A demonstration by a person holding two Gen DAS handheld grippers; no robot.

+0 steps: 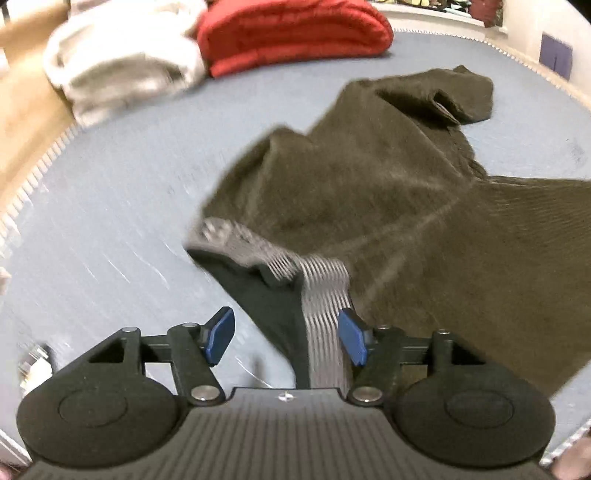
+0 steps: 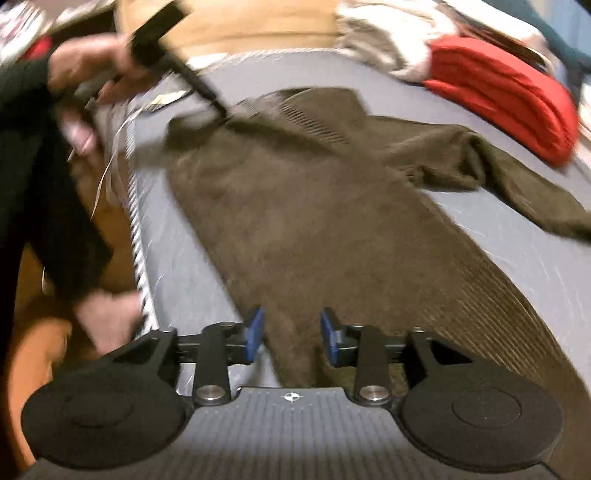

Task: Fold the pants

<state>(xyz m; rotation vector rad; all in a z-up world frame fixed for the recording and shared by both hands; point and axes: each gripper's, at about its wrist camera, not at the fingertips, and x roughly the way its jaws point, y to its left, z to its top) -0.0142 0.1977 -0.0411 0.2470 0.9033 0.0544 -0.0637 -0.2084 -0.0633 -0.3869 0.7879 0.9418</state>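
Lying spread across a blue-grey padded surface (image 1: pixel 110 206), the brown corduroy pants (image 1: pixel 388 192) fill the space ahead of both grippers. That surface has a pale stitched edge (image 1: pixel 48 162) and looks like a bed or mat; which one cannot be told.

Seen from the left wrist, the left gripper (image 1: pixel 286 334) has its blue pads (image 1: pixel 221 332) set wide apart. The striped waistband lining (image 1: pixel 321 306) and a dark inner fold of the pants run between them, close to the right-hand pad, and neither pad is seen pressing on the cloth. Beyond the gripper the pants rise in rumpled folds, one leg trailing off to its right. Far ahead and to its left sit a folded red blanket (image 1: pixel 291 33) and a heap of white fabric (image 1: pixel 122 70), with tan flooring (image 1: pixel 26 110) past the edge.

Seen from the right wrist, the right gripper (image 2: pixel 291 334) is partly open, narrower than the left, and hovers over a leg of the pants with its pads clear of the cloth. Ahead and to its left, a hand (image 2: pixel 88 70) in a dark sleeve (image 2: pixel 33 155) holds the other gripper over the far end of the pants. The red blanket lies ahead to its right. Both views are blurred.
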